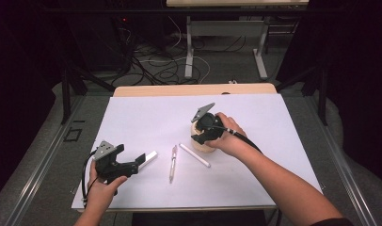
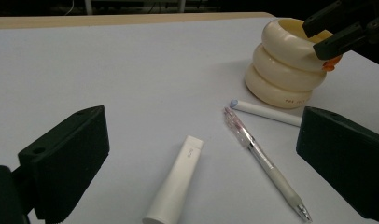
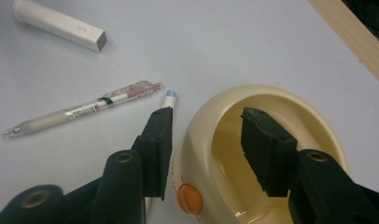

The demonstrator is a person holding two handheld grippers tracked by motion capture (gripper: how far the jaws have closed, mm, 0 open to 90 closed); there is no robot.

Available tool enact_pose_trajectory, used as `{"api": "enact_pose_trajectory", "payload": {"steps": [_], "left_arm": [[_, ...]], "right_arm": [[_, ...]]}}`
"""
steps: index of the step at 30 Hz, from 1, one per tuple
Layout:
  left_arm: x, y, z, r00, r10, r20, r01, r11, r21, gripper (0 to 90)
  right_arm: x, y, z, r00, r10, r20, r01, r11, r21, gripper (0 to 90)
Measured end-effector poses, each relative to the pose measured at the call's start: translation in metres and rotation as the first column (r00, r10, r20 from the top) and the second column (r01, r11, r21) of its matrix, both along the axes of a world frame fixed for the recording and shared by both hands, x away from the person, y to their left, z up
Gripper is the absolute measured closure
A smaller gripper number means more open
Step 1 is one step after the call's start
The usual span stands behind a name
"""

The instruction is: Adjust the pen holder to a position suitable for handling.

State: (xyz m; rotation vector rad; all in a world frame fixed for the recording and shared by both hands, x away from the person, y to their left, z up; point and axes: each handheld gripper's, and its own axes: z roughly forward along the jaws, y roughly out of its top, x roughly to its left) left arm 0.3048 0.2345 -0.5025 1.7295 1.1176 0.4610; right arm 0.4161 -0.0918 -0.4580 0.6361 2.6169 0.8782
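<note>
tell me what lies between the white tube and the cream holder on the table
In the high view, two pens: a clear pen nearer the white tube, then a white pen beside the cream holder.

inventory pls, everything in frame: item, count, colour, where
pen holder: 1, cream, three stacked rings, orange dot on the side, right of table centre; right jaws straddle its wall, one inside, one outside
clear pen: 1, clear and white barrel, mid-table, lying flat
white pen: 1, white with a bluish tip, between the clear pen and the holder
white tube: 1, white, flat-ended, lying ahead of the left jaws
paper sheet: 1, white, covers the table
table: 1, light wood, edge shows at the far side
cables: several, black and white, on the floor beyond
left gripper: 1, black, open, near-left
right gripper: 1, black, open, at the holder
hands: 2, bottom edge
</note>
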Motion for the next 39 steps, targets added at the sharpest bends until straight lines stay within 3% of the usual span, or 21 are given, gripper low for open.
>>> {"api": "enact_pose_trajectory", "payload": {"steps": [3, 10, 20, 30, 32, 34, 37, 39], "left_arm": [[0.0, 0.0, 0.0, 1.0, 0.0, -0.001, 0.0, 1.0, 0.0, 2.6], [0.001, 0.0, 0.0, 1.0, 0.0, -0.009, 0.0, 1.0, -0.001, 3.0], [0.001, 0.0, -0.001, 0.9999, 0.004, -0.013, -0.004, 1.0, -0.004, 3.7], [0.0, -0.003, -0.001, 0.9999, 0.001, -0.011, -0.001, 1.0, -0.001, 4.0], [0.0, -0.004, -0.001, 1.0, 0.002, -0.01, -0.002, 1.0, 0.001, 4.5], [0.0, -0.004, -0.002, 0.9999, 0.005, -0.011, -0.005, 1.0, 0.002, 5.0], [0.0, -0.005, -0.002, 0.9999, 0.008, -0.012, -0.008, 1.0, 0.001, 6.9], [0.0, -0.005, -0.002, 0.9999, 0.009, -0.014, -0.009, 1.0, 0.0, 7.4]], "right_arm": [[-0.004, -0.004, 0.005, 1.0, 0.0, 0.007, -0.001, 0.999, 0.042, 51.1], [-0.015, -0.011, 0.007, 0.9998, -0.018, 0.009, 0.017, 0.996, 0.088, 48.5], [-0.032, -0.032, 0.015, 0.9947, -0.058, 0.085, 0.044, 0.986, 0.163, 42.3], [-0.053, -0.053, 0.016, 0.9866, -0.112, 0.119, 0.076, 0.958, 0.278, 36.1], [-0.059, -0.061, 0.012, 0.9841, -0.132, 0.119, 0.089, 0.945, 0.313, 33.9], [-0.061, -0.064, 0.011, 0.9838, -0.134, 0.119, 0.09, 0.943, 0.321, 32.9], [-0.066, -0.074, 0.004, 0.9798, -0.168, 0.11, 0.119, 0.928, 0.353, 30.4], [-0.068, -0.076, 0.003, 0.9794, -0.176, 0.099, 0.129, 0.924, 0.359, 29.8]]}}
